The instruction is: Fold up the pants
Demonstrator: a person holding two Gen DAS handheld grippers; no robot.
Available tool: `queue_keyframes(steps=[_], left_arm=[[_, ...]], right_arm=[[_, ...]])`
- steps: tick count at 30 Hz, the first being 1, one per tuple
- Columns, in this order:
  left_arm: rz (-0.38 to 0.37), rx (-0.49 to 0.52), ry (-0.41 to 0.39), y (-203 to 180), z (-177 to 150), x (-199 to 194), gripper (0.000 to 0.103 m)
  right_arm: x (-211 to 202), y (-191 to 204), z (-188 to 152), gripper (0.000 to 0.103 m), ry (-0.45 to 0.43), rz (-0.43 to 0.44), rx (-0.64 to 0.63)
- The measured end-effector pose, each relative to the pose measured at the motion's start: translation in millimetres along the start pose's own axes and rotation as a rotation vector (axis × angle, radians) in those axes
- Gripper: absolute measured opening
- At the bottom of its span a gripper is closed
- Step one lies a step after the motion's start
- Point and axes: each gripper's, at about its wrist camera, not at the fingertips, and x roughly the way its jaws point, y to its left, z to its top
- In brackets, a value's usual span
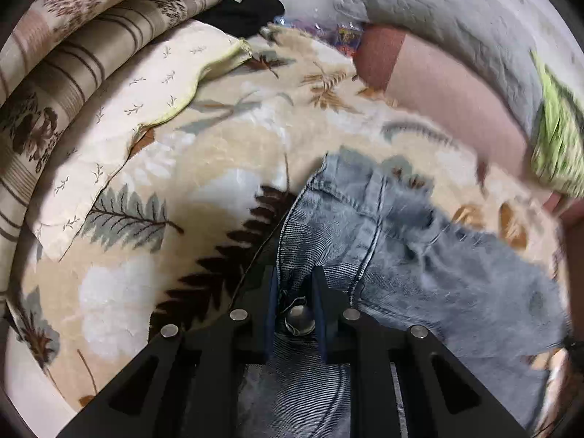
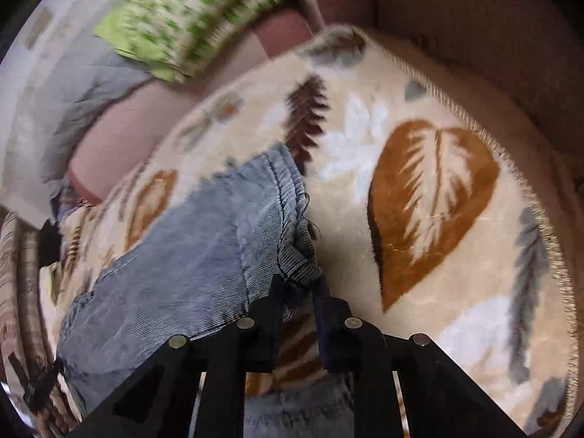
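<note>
Light blue denim pants (image 1: 419,255) lie partly lifted over a cream blanket with leaf prints (image 1: 219,127). My left gripper (image 1: 295,281) is shut on the pants at the waistband, with the metal waist button (image 1: 300,319) between the jaws. The denim runs off to the right and down under the gripper. In the right wrist view the pants (image 2: 189,248) stretch to the left, and my right gripper (image 2: 300,284) is shut on a bunched hemmed edge of them, held just above the blanket (image 2: 438,200).
Striped and floral folded bedding (image 1: 73,54) is stacked at the left. A grey quilt (image 1: 438,11), a pink sheet (image 1: 449,98) and a green patterned cloth (image 2: 189,22) lie at the back. A black garment (image 1: 248,11) lies at the far edge. The blanket's fringed edge (image 2: 540,200) borders a brown surface.
</note>
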Motion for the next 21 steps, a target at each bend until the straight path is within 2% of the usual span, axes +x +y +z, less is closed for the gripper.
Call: queue_keyframes(steps=[1, 2, 3, 4, 5, 6, 7, 9, 11, 13, 19, 21], left_arm=[[0.025, 0.023, 0.068, -2.9, -2.6, 17.0, 0.024], [0.038, 0.022, 0.135, -1.0, -5.2, 32.7, 0.032], [0.030, 0.006, 0.141, 1.8, -5.6, 36.9, 0.032], [0.008, -0.014, 0.120, 5.5, -4.2, 31.1, 0.036], [-0.010, -0.027, 0.108, 8.6, -1.8, 24.1, 0.048], [-0.024, -0.038, 0.090, 11.1, 1.8, 17.5, 0.059], [-0.033, -0.043, 0.051, 13.4, 7.5, 9.5, 0.061], [-0.030, -0.047, -0.039, 16.8, 21.0, -3.8, 0.068], [-0.035, -0.071, -0.077, 20.1, 41.2, -4.7, 0.070], [-0.096, -0.090, -0.051, 20.2, 61.3, 8.3, 0.070], [-0.162, -0.053, 0.015, -5.2, 97.9, 57.1, 0.070], [-0.183, -0.064, 0.053, -15.6, 101.6, 74.1, 0.064]], right_arm=[[19.7, 1.4, -6.5, 0.022, 0.083, -0.054, -0.037], [33.3, -1.4, -11.1, 0.023, 0.143, -0.064, -0.034], [30.4, -4.9, -11.8, 0.024, 0.108, -0.047, -0.015], [20.6, -8.4, -10.2, 0.030, 0.079, -0.009, 0.023], [14.4, -10.2, -8.0, 0.040, 0.068, 0.018, 0.044], [9.2, -10.9, -5.7, 0.076, 0.051, 0.025, 0.050], [-2.2, -9.7, 0.6, 0.089, -0.007, 0.004, 0.046], [-14.3, -6.8, 13.8, 0.088, -0.071, 0.006, 0.035], [-15.4, -4.6, 30.0, 0.089, -0.099, 0.056, 0.051], [-6.1, 0.2, 48.6, 0.089, -0.095, 0.084, 0.058], [32.7, 9.6, 72.9, 0.088, -0.051, 0.083, 0.063], [40.9, 9.7, 78.8, 0.089, -0.047, 0.088, 0.062]])
